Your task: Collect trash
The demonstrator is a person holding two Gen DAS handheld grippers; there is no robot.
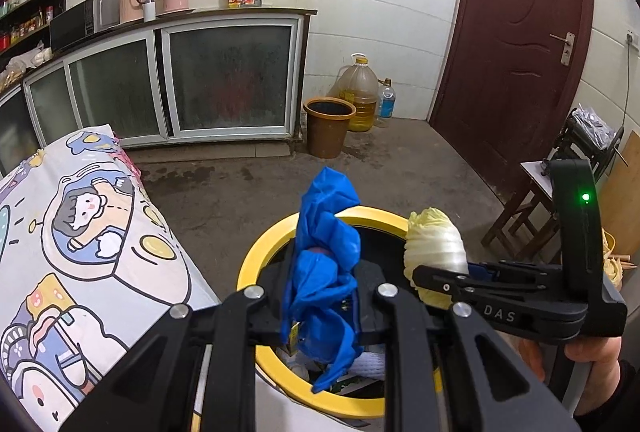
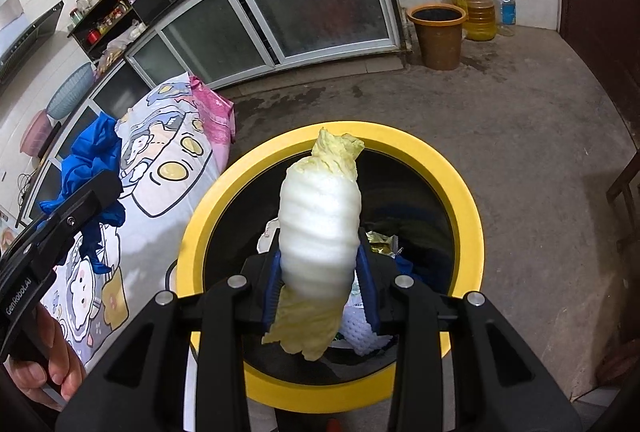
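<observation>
My left gripper [image 1: 320, 306] is shut on a crumpled blue plastic bag [image 1: 326, 232] and holds it over the yellow-rimmed trash bin [image 1: 256, 252]. My right gripper [image 2: 320, 278] is shut on a pale cabbage piece [image 2: 320, 224] and holds it above the same bin [image 2: 464, 192]. The cabbage [image 1: 436, 248] and right gripper [image 1: 460, 278] show in the left wrist view at right. The blue bag [image 2: 92, 168] and left gripper [image 2: 96, 192] show in the right wrist view at far left. The bin holds trash [image 2: 384, 244].
A table with a cartoon-print cloth [image 1: 80, 240] stands left of the bin. A brown bucket [image 1: 328, 126], an oil jug [image 1: 362, 92] and a bottle [image 1: 386, 100] stand by the far wall. Kitchen cabinets [image 1: 200, 80] lie behind, a brown door [image 1: 516, 32] and wooden stool [image 1: 524, 208] to the right.
</observation>
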